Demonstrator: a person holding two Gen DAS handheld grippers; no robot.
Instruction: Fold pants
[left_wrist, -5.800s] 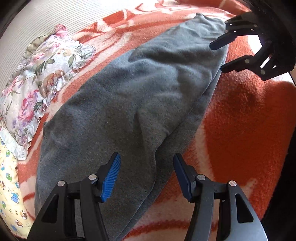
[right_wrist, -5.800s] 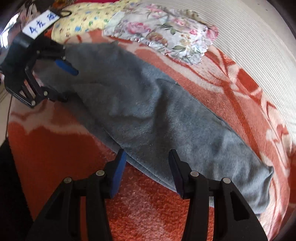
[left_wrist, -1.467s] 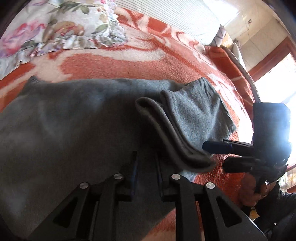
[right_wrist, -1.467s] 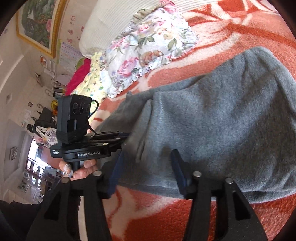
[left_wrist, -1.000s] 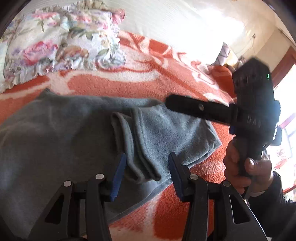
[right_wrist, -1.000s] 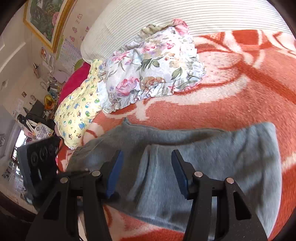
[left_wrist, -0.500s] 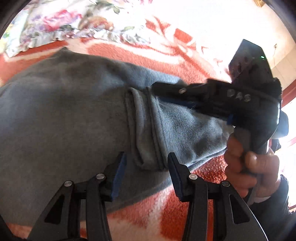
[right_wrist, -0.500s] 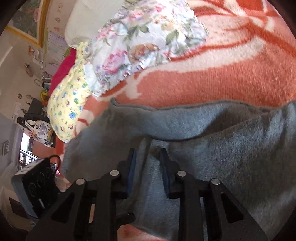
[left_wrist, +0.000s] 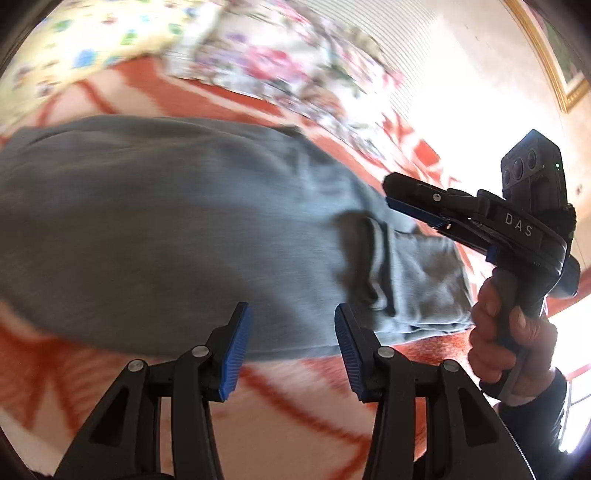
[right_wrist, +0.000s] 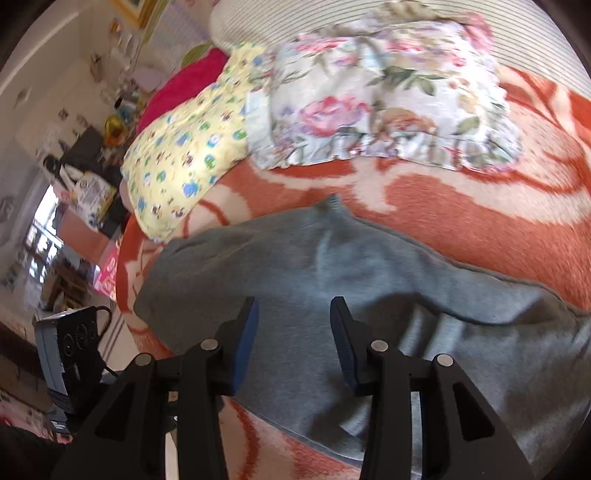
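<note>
The grey fleece pants (left_wrist: 166, 206) lie on the orange and cream blanket, with the leg end folded back over the body in a thick fold (left_wrist: 376, 262). They also show in the right wrist view (right_wrist: 295, 280). My left gripper (left_wrist: 291, 343) is open and empty above the pants' near edge. My right gripper (right_wrist: 293, 339) is open and empty just above the grey cloth; it also shows in the left wrist view (left_wrist: 410, 210), hand-held above the folded end.
A floral pillow (right_wrist: 388, 99) and a yellow patterned pillow (right_wrist: 184, 151) lie beyond the pants on the blanket (right_wrist: 480, 218). A striped white headboard cushion (right_wrist: 369, 22) is behind them. The bed edge and room clutter are at far left.
My right gripper has opened and lifted off the folded cloth. My left gripper has swung left along the pants and stays open. The fold stays in place.
</note>
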